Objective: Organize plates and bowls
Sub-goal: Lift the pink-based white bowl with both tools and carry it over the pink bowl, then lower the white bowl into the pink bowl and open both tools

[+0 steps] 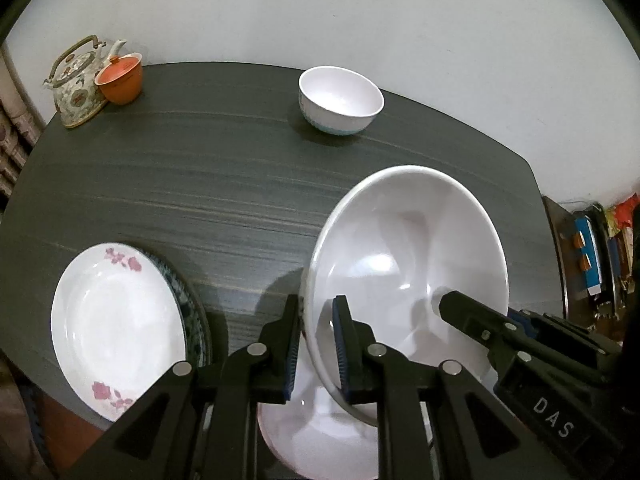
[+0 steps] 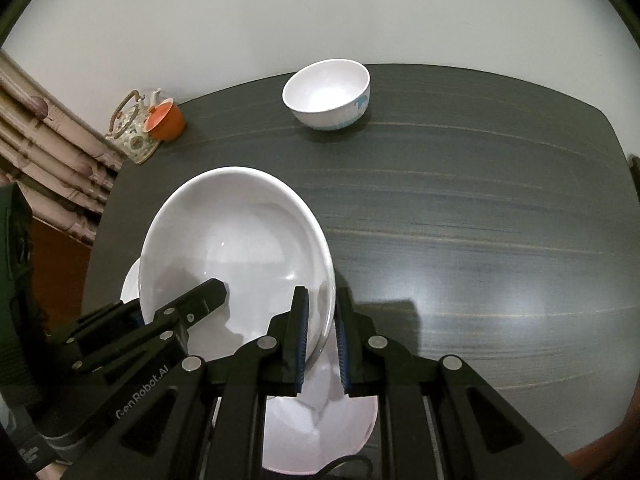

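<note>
Together, both grippers hold one large white bowl tilted above the surface.

Glazed and slippery, rigid, breakable, so I pinch the rim only: my left gripper is clamped on its left edge, my right gripper on the opposite edge. It is plain, glossy, deep, and hangs over another white dish, with a smaller bowl well apart.

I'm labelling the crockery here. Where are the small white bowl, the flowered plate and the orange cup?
small white ceramic bowl (image 1: 344, 94): left wrist view, inner wall.
white plate with pink flowers (image 1: 116, 320): left wrist view, centre of its face.
orange lidded cup (image 1: 122, 78): left wrist view, side wall.
</note>
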### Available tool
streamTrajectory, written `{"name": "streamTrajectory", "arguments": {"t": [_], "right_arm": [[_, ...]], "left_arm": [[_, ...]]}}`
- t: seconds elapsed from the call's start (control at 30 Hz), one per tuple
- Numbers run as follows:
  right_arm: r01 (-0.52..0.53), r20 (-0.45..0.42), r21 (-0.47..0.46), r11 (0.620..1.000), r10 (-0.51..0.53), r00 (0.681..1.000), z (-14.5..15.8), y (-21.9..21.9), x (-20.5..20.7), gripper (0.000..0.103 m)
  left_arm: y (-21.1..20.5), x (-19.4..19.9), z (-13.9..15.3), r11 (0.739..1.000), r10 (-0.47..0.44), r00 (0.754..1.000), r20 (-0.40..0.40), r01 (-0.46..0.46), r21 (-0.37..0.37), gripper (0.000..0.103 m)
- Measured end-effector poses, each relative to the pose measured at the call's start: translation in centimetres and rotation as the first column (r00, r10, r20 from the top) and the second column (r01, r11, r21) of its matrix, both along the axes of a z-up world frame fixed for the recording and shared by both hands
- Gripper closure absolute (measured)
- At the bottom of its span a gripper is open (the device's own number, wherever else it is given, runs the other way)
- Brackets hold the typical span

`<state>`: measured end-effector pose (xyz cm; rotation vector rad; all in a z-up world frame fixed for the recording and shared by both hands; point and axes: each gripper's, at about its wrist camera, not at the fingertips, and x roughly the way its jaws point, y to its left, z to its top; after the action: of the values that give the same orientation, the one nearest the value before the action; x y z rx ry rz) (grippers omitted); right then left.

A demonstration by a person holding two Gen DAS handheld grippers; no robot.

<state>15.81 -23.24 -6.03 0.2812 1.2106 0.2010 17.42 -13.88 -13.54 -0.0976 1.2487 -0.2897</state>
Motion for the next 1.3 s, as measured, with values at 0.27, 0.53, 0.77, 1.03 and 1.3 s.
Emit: {"name": "streamTrajectory", "arguments": {"t": [0.27, 0.53, 0.77, 1.03, 1.3], "right_arm": [[0.014, -0.007, 0.005, 1.000, -0.014, 1.000, -0.4, -0.3, -2.2, 0.090], [0.017, -0.037, 0.004, 1.000, -0.017, 0.999, -1.7, -0.2, -4.0, 0.090], [0.009, -0.096, -0.012, 1.000, -0.010, 0.995, -3.9, 0.1, -5.0, 0.090], [0.003, -0.157, -0.024, 1.000, -0.006, 0.988, -6.1, 0.5, -5.1, 0.090], [-0.002, -0.176, -0.053, 0.999, -0.008, 0.984, -6.3, 1.4, -4.5, 0.088]], "left_arm": [[-0.1, -2.0, -0.1, 1.000, -0.010, 1.000, -0.013, 0.010, 0.000, 0.087], [0.0, -3.7, -1.6, 1.000, -0.020, 0.999, -0.049, 0.021, 0.019, 0.087], [-0.1, -4.4, -3.9, 0.999, -0.023, 0.995, -0.101, 0.028, 0.046, 0.087], [-0.3, -4.5, -5.3, 0.995, -0.028, 0.992, -0.120, 0.039, 0.087, 0.087], [-0.6, -4.6, -5.5, 0.994, -0.024, 0.992, -0.124, 0.037, 0.104, 0.087]]}}
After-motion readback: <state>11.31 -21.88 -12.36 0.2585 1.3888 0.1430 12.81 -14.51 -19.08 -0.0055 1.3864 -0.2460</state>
